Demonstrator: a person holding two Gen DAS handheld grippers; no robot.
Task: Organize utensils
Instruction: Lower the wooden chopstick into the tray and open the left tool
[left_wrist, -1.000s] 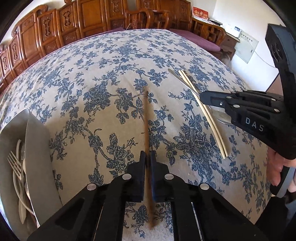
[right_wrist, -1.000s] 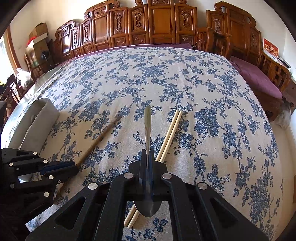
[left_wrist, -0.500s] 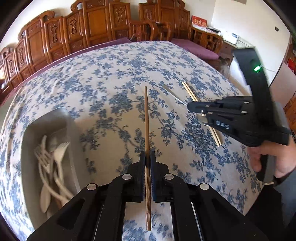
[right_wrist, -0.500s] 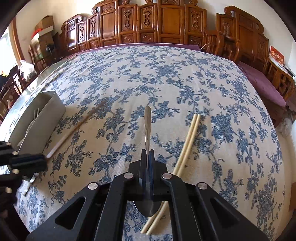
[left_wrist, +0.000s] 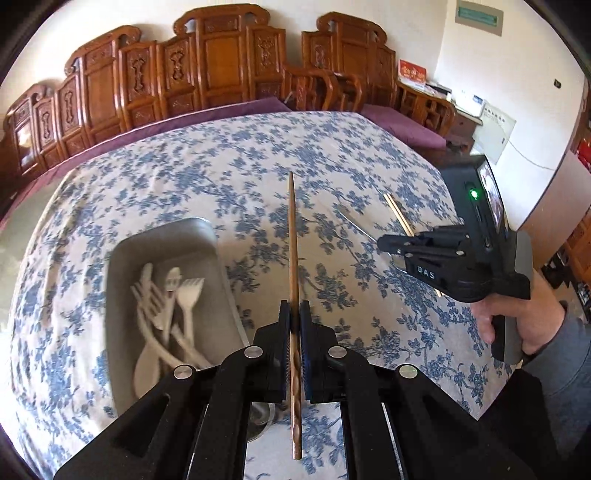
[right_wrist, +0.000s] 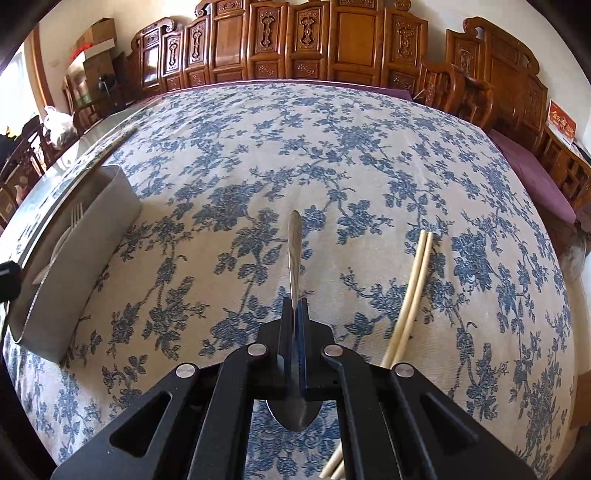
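The left gripper (left_wrist: 294, 314) is rising off the flowered tablecloth (left_wrist: 207, 177) — its jaws are pinching a brown chopstick (left_wrist: 293, 258) (clear of the cloth now), and the grey tray (left_wrist: 162, 236) of pale cutlery is coming into fuller view. The right gripper (right_wrist: 294, 314) is clamping a metal spoon (right_wrist: 294, 240) — pale chopsticks (right_wrist: 413, 284) are lying further right.

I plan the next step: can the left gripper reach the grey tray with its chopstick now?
Probably yes. The left gripper, shut on the brown chopstick, hangs beside the grey tray, and nothing lies between them; the right gripper is off to the other side.
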